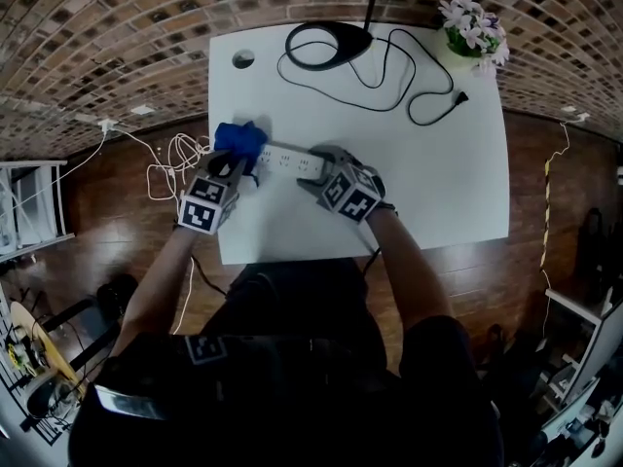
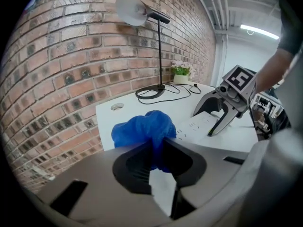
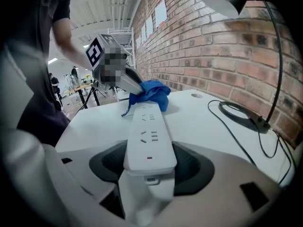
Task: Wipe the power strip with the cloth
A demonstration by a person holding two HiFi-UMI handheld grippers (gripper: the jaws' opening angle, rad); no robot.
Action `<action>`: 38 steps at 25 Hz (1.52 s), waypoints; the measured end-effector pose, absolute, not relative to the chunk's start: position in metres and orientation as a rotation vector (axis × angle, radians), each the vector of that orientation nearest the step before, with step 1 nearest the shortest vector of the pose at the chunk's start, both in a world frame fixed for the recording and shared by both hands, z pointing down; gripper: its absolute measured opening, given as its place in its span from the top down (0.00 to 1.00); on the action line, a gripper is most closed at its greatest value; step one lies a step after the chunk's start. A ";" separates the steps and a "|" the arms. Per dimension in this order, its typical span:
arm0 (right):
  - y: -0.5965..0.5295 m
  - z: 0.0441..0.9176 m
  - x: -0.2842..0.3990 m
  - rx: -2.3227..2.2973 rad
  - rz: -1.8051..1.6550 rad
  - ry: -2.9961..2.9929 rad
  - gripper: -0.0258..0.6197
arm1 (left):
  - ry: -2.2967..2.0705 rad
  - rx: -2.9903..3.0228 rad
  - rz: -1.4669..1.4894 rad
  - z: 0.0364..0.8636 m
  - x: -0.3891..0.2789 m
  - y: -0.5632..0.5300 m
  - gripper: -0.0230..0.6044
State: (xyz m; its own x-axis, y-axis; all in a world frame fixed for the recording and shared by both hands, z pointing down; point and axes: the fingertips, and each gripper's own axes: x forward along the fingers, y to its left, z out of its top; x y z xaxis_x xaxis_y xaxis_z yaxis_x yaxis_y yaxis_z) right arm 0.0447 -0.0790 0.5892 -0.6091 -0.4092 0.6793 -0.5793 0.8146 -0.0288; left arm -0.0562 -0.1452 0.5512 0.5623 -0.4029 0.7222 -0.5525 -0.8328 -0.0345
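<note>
1. The long white plastic power strip lies flat on the white desk, towards its near left part; in the head view it runs left to right.
2. The crumpled bright-blue cloth sits bunched on the strip's left end; the left tongs are clenched on a fold of it, and the rest bulges out beyond their tips.
3. The right tongs grasp the strip's right end, one jaw against each long side; this looks meant to pin it in place.
4. The step in hand appears to be the wipe itself, starting at the left end. To do it well, keep the right grasp firm so the strip cannot slide; press the wad flat on the socket face, not the bare tips; draw it evenly towards the right tongs. The held end will likely need a fresh grip to be reached.
5. No brand or lettering can be read; the strip shows only socket slots and a small red mark near the held end; the marker cubes carry black-and-white square patterns, not words.
6. Further out, a black ring-based lamp with its loose cable stands at the far edge; a pot of pale flowers stands at the far right corner; a brick wall lies beyond.
</note>
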 end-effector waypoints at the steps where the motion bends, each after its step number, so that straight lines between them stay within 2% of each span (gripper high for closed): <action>1: -0.079 0.589 0.045 0.723 0.322 -2.308 0.53 | -0.808 2.599 1.136 0.550 -0.054 -0.144 0.86; 14: -0.079 0.590 0.046 0.749 0.325 -2.297 0.52 | -0.698 2.646 1.135 0.548 -0.021 -0.125 0.86; 23: -0.079 0.590 0.044 0.763 0.329 -2.297 0.52 | -0.509 2.686 1.115 0.548 0.035 -0.092 0.86; 38: -0.079 0.588 0.045 0.785 0.286 -2.315 0.52 | -0.394 2.687 1.128 0.549 0.070 -0.072 0.86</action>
State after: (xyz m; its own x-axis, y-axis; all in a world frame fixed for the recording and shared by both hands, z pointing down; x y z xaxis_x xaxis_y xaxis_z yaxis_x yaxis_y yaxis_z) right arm 0.0451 -0.0788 0.5875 -0.5964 -0.4604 0.6575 -0.6065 0.7950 0.0065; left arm 0.0700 -0.0718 0.5489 0.6730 -0.1657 0.7208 -0.3191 -0.9443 0.0808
